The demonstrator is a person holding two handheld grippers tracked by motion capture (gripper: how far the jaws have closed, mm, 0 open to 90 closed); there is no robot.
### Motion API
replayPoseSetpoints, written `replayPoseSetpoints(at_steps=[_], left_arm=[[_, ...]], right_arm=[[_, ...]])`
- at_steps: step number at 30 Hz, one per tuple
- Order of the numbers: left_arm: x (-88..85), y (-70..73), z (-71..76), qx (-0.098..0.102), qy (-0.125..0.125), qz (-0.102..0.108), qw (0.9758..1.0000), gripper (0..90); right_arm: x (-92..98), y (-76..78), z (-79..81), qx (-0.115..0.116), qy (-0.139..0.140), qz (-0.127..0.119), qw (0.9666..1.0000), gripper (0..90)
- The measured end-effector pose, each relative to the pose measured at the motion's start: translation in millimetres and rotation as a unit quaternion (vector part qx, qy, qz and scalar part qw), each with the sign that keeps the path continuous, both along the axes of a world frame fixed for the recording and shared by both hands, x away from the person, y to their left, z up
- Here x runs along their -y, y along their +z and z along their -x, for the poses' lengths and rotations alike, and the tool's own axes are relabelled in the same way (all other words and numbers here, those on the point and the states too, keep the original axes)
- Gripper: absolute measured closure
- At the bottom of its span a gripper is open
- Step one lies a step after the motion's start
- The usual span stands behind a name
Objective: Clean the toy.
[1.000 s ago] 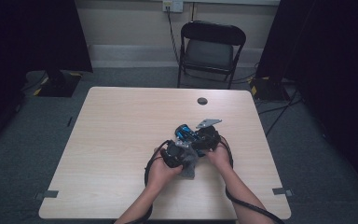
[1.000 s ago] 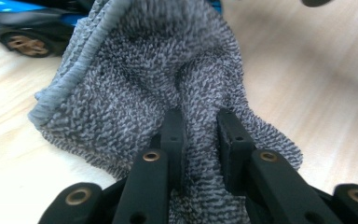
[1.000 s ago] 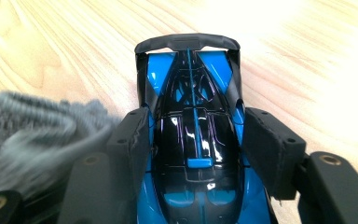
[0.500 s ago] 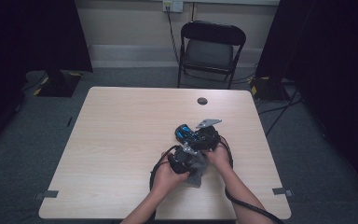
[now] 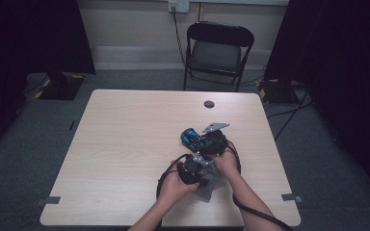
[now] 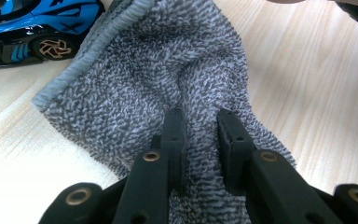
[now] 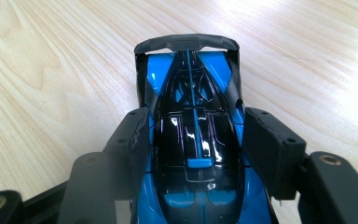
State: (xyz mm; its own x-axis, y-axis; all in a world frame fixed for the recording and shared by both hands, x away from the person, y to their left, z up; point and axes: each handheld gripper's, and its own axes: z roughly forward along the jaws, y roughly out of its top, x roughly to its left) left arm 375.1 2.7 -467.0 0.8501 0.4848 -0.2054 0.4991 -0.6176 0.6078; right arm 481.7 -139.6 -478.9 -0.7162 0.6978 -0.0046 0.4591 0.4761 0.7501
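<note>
Glossy blue-and-black toy racing car (image 7: 193, 140) clamped at its flanks; soft grey terry cloth (image 6: 168, 79) pinched for wiping.

Car sits at the pale wooden table (image 5: 125, 144)'s centre-right: light, rigid, slick, its rear wing fragile, so mid-body holds best. Right gripper (image 7: 196, 144) grasps it. At 7 o'clock, left gripper (image 6: 200, 135) is clenched on limp, bunching cloth.

A recording studio or lab — black curtains (image 5: 38, 33), bare table (image 5: 125, 144), folding chair (image 5: 217, 48).
</note>
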Motion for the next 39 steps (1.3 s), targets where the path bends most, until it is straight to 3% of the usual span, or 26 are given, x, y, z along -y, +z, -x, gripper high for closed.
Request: replayPoseSetpoints(at_steps=[6, 9, 16, 20, 28, 32, 37, 39], left_arm=[[-15.9, 5.7, -1.5, -0.003, 0.006, 0.004, 1.0, 74.9], [-31.4, 11.5, -6.2, -0.006, 0.024, 0.005, 0.9997, 74.9], [-68.7, 28.5, -16.9, 0.013, 0.073, 0.017, 0.9971, 75.2], [-86.4, 34.3, -25.7, 0.025, 0.114, 0.031, 0.9927, 75.2], [-109.5, 33.0, -44.1, 0.043, 0.167, 0.024, 0.9847, 75.2], [-116.9, 26.6, -53.5, 0.047, 0.2, 0.029, 0.9782, 75.2], [-119.7, 17.8, -65.7, 0.052, 0.224, 0.012, 0.9732, 75.2], [-118.5, 14.9, -70.1, 0.047, 0.227, 0.006, 0.9727, 75.1]], right_arm=[[0.2, -0.1, -0.1, 0.0, 0.001, -0.001, 1.0, 41.7], [0.1, -0.1, -0.1, 0.0, 0.0, 0.0, 1.0, 41.7], [-0.3, 0.1, -0.3, -0.001, 0.0, 0.0, 1.0, 41.7], [-0.7, 0.3, 0.0, -0.001, -0.001, 0.002, 1.0, 41.7], [-0.6, 0.1, 0.0, 0.0, 0.0, 0.002, 1.0, 41.7], [-0.5, 0.1, 0.4, 0.001, 0.0, 0.002, 1.0, 41.7], [-0.3, 0.1, 0.1, 0.001, 0.001, 0.002, 1.0, 41.7], [-0.5, 0.3, 0.0, 0.0, 0.001, 0.003, 1.0, 41.7]])
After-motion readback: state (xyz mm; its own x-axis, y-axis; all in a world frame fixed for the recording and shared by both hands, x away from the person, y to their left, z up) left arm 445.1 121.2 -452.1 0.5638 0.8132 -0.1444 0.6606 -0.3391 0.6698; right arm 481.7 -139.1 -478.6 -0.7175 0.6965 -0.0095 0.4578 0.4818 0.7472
